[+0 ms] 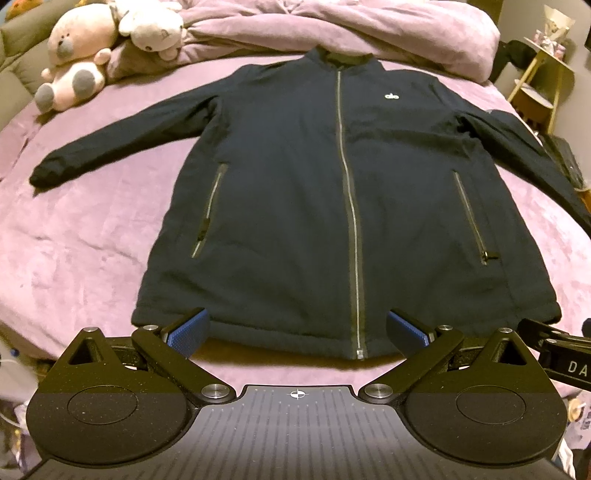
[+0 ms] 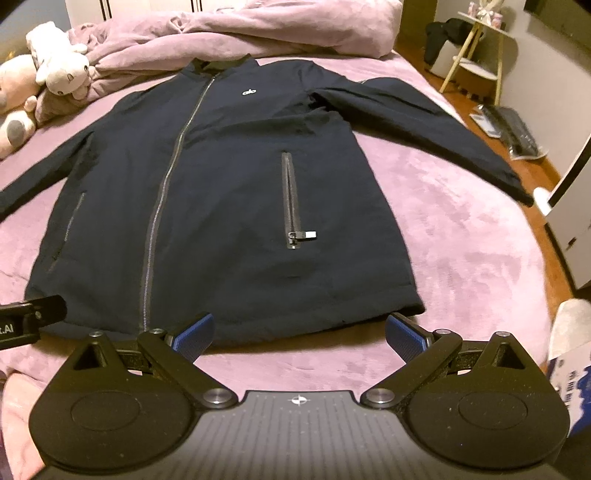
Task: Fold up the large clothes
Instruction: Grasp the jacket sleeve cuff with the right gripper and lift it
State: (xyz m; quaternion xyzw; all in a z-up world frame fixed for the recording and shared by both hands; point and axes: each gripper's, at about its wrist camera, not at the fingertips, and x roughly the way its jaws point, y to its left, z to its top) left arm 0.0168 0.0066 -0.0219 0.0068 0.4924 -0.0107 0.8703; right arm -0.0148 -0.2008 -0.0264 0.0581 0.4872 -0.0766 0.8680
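Note:
A dark navy zip-up jacket [image 1: 295, 192] lies flat, front up, on a pink bedspread [image 1: 81, 240], sleeves spread to both sides and collar at the far end. The right wrist view shows the same jacket [image 2: 221, 184] and its right sleeve [image 2: 424, 125] reaching toward the bed's edge. My left gripper [image 1: 297, 328] hovers open just before the hem near the main zip's bottom end, holding nothing. My right gripper [image 2: 299, 330] is open too, in front of the hem's right corner. Each gripper's body shows at the other view's edge.
Plush toys [image 1: 77, 62] sit at the far left by a bunched pink duvet [image 1: 332, 33]. Right of the bed are a wooden floor [image 2: 524, 155], a small yellow-legged stand [image 2: 476, 59] and a white cabinet [image 2: 576, 206].

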